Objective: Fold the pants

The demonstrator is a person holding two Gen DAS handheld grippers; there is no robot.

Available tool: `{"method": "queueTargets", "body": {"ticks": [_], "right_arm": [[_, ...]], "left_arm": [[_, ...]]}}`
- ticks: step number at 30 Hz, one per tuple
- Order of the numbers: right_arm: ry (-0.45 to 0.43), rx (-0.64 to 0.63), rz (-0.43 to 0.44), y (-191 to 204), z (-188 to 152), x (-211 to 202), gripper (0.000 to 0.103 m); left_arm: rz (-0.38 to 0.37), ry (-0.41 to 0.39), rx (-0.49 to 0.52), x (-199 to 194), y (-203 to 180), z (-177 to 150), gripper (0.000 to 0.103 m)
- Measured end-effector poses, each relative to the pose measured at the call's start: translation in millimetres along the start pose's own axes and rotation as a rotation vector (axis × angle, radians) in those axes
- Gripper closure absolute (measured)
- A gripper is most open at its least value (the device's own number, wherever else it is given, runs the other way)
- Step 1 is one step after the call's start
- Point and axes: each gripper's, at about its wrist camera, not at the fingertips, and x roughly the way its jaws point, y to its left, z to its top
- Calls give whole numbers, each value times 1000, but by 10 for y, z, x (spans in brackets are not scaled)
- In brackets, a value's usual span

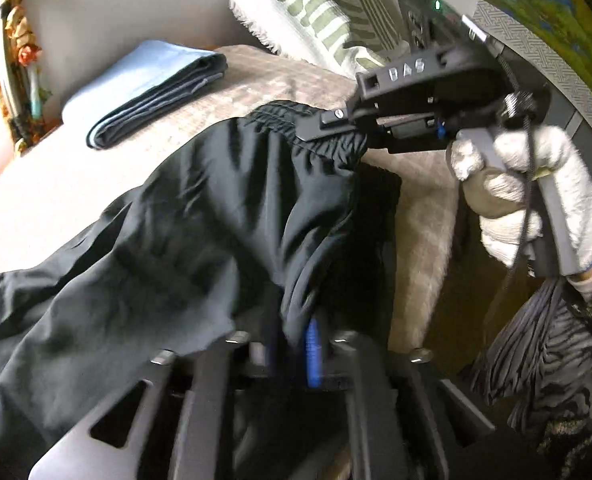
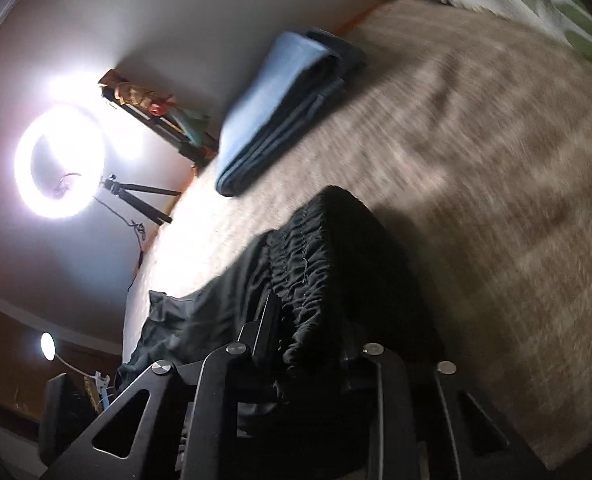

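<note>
Black pants [image 1: 200, 216] with an elastic waistband are lifted above a beige bed cover [image 1: 264, 76]. My left gripper [image 1: 296, 344] is shut on a fold of the pants at the bottom of the left wrist view; the cloth drapes over its fingers. My right gripper [image 1: 328, 120] is shut on the gathered waistband, held by a white-gloved hand [image 1: 532, 196]. In the right wrist view the right gripper [image 2: 308, 344] clamps the ruched waistband [image 2: 316, 248], and the rest of the pants [image 2: 176, 320] hangs toward the lower left.
A folded blue garment [image 1: 152, 88] lies on the bed at the far left; it also shows in the right wrist view [image 2: 284, 108]. A green-striped white pillow [image 1: 308, 12] lies at the head. A ring light [image 2: 60, 156] on a tripod stands beside the bed.
</note>
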Motion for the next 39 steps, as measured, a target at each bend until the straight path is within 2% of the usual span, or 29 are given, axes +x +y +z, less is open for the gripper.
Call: {"method": "queueTargets", "body": {"ticks": [1, 7, 8, 11, 12, 15, 16, 19, 24, 27, 29, 32, 34, 37, 39], "right_arm": [[-4, -7, -4, -16, -19, -26, 86], [-37, 45, 74, -195, -111, -337, 90], [-40, 33, 56, -195, -117, -349, 90], [-12, -23, -71, -249, -171, -229, 90], [2, -18, -74, -293, -189, -179, 90], [4, -13, -59, -333, -176, -176, 89], [4, -12, -57, -332, -171, -178, 88], [0, -18, -68, -285, -154, -165, 86], [-10, -29, -87, -220, -137, -166, 83], [-15, -35, -94, -201, -139, -187, 81], [-16, -53, -106, -173, -143, -176, 81], [-12, -70, -120, -146, -147, -160, 81], [-12, -80, -120, -115, -145, -158, 81], [-14, -101, -121, -70, -142, -161, 81], [-21, -109, -116, -32, -153, -179, 82]], "left_arm": [[14, -12, 5, -92, 35, -48, 78], [87, -18, -39, -570, 356, -393, 78], [96, -19, -55, -675, 435, -475, 78], [136, -5, -100, -912, 671, -706, 78], [149, 2, -106, -981, 721, -788, 75], [195, 28, -122, -1140, 827, -1067, 58], [202, 39, -127, -1174, 842, -1161, 58], [206, 65, -131, -1162, 843, -1350, 58], [252, 99, -77, -992, 790, -1466, 58], [236, 117, -52, -960, 746, -1532, 58], [289, 111, -21, -948, 733, -1543, 58], [308, 106, -37, -943, 829, -1545, 73], [335, 111, -28, -907, 889, -1556, 94], [316, 90, -26, -920, 908, -1568, 102], [315, 63, -36, -1000, 882, -1563, 103]]}}
